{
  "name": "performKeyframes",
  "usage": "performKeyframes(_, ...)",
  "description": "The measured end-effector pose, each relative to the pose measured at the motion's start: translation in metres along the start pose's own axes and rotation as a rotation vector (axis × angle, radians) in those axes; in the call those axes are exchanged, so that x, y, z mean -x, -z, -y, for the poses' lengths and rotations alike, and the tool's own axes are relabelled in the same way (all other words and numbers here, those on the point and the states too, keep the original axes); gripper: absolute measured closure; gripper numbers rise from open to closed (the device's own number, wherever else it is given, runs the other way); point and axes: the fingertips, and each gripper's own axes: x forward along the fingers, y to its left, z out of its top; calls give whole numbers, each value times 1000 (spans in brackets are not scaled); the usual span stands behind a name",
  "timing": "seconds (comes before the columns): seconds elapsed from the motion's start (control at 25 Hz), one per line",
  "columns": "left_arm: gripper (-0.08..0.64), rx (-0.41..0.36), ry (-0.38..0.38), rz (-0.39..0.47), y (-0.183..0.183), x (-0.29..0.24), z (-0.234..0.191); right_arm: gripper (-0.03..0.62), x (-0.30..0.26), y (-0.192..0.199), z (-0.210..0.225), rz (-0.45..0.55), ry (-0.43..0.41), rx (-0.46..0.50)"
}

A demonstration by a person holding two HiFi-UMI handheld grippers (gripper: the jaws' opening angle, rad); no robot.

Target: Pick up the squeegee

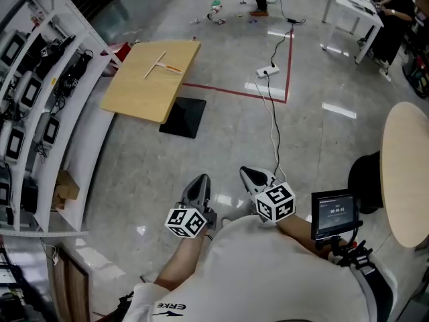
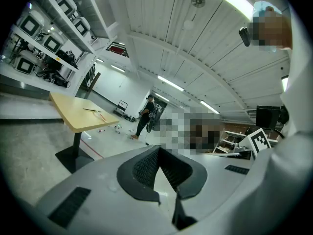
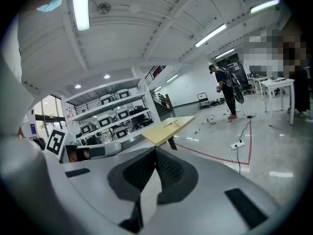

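Observation:
The squeegee (image 1: 161, 66), a pale T-shaped tool with an orange part, lies on the yellow wooden table (image 1: 144, 92) at the far left of the floor. It also shows small in the left gripper view, squeegee (image 2: 96, 112), and in the right gripper view, squeegee (image 3: 172, 124). My left gripper (image 1: 200, 180) and right gripper (image 1: 247, 172) are held side by side close to my body, well short of the table. Both point toward the table. Each has its jaws shut with nothing between them: left gripper (image 2: 157, 148), right gripper (image 3: 155, 150).
White shelving (image 1: 40, 113) with monitors runs along the left. The table stands on a black base plate (image 1: 183, 117). A power strip (image 1: 267, 72) and its cable lie on the floor inside red tape lines. A round table (image 1: 405, 173) is at the right; a person (image 3: 226, 92) stands far off.

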Motion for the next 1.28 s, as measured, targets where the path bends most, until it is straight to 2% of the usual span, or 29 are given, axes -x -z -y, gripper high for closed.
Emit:
performKeyframes(0.4, 555, -5, 1, 22, 5, -86, 20, 588, -9, -21, 85, 18, -11, -14)
performKeyframes(0.64, 555, 15, 16, 6, 15, -91, 25, 588, -10, -18, 93, 17, -4, -24)
performKeyframes(0.96, 555, 27, 50, -5, -1, -99, 24, 588, -14, -31, 91, 13, 15, -40)
performKeyframes(1.28, 555, 28, 103, -17, -24, -158, -10, 588, -61, -55, 127, 19, 66, -47)
